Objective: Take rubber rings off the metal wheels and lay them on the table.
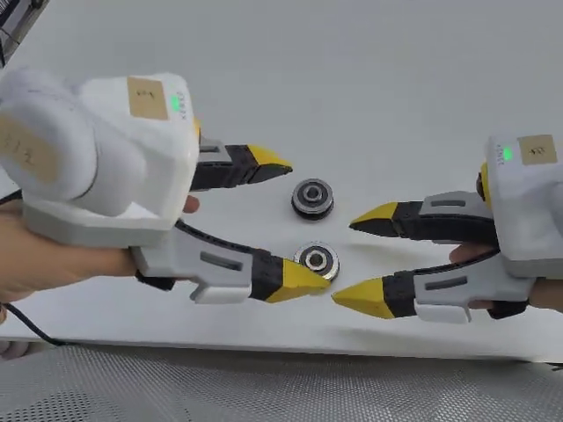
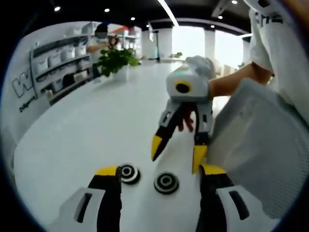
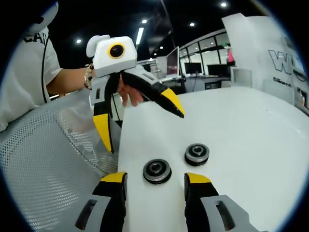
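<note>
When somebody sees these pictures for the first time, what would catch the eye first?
Two white tools with yellow-tipped black jaws face each other over the white table: the left hand-held gripper and the right hand-held gripper, both open. Between their tips lie two small metal wheels, the far wheel and the near wheel, the near one beside the left one's lower jaw tip.

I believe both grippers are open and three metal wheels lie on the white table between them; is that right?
Not quite: there are two metal wheels, not three. The head view shows the far wheel and the near wheel lying on the white table between the left gripper and the right gripper, both open.
</note>
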The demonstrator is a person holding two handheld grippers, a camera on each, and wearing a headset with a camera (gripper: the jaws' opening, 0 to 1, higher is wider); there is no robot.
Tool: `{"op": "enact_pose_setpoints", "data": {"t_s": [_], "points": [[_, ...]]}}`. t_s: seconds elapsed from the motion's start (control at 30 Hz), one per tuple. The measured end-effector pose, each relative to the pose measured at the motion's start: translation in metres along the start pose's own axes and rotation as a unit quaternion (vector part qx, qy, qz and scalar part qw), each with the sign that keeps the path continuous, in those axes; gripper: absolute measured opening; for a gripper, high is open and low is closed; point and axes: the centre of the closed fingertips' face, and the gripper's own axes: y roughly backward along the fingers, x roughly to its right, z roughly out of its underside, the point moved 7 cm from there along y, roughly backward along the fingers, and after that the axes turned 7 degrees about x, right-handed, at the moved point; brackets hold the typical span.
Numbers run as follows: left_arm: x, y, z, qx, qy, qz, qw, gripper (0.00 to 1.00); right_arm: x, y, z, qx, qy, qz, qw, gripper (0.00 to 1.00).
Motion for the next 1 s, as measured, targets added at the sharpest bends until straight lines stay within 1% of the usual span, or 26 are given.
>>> {"op": "enact_pose_setpoints", "data": {"t_s": [0.13,0.23,0.3,0.37,0.5,0.6,0.7,0.8,1.0], "points": [[0.0,-0.005,0.006,-0.008,-0.001,0.008,0.9999,0.62,0.001,-0.004,0.003,-0.003,0.002,0.002,1.0,0.44],[0.0,-0.01,0.01,-0.013,0.002,0.014,0.9998,0.58,0.0,-0.007,0.003,-0.004,0.005,-0.004,1.0,0.43],[0.0,-0.011,0.013,-0.015,0.002,0.013,0.9998,0.54,0.0,-0.009,0.003,-0.005,0.006,-0.007,0.9999,0.42],[-0.001,-0.013,0.018,-0.021,0.001,0.013,0.9997,0.49,-0.001,-0.011,0.004,-0.006,0.01,-0.01,0.9999,0.4],[-0.002,-0.016,0.022,-0.023,0.007,0.009,0.9997,0.46,-0.001,-0.014,0.005,-0.006,0.009,-0.011,0.9999,0.37],[-0.001,-0.019,0.026,-0.023,0.01,0.007,0.9997,0.41,0.0,-0.016,0.006,-0.006,0.011,-0.013,0.9998,0.35],[-0.001,-0.021,0.03,-0.029,0.005,0.008,0.9995,0.38,0.001,-0.017,0.007,-0.007,0.015,-0.011,0.9998,0.32],[-0.001,-0.024,0.034,-0.037,0.008,0.006,0.9993,0.36,0.003,-0.018,0.008,-0.007,0.019,-0.011,0.9997,0.3],[-0.002,-0.025,0.036,-0.034,0.006,-0.001,0.9994,0.28,0.005,-0.017,0.01,-0.009,0.022,-0.009,0.9997,0.25]]}}
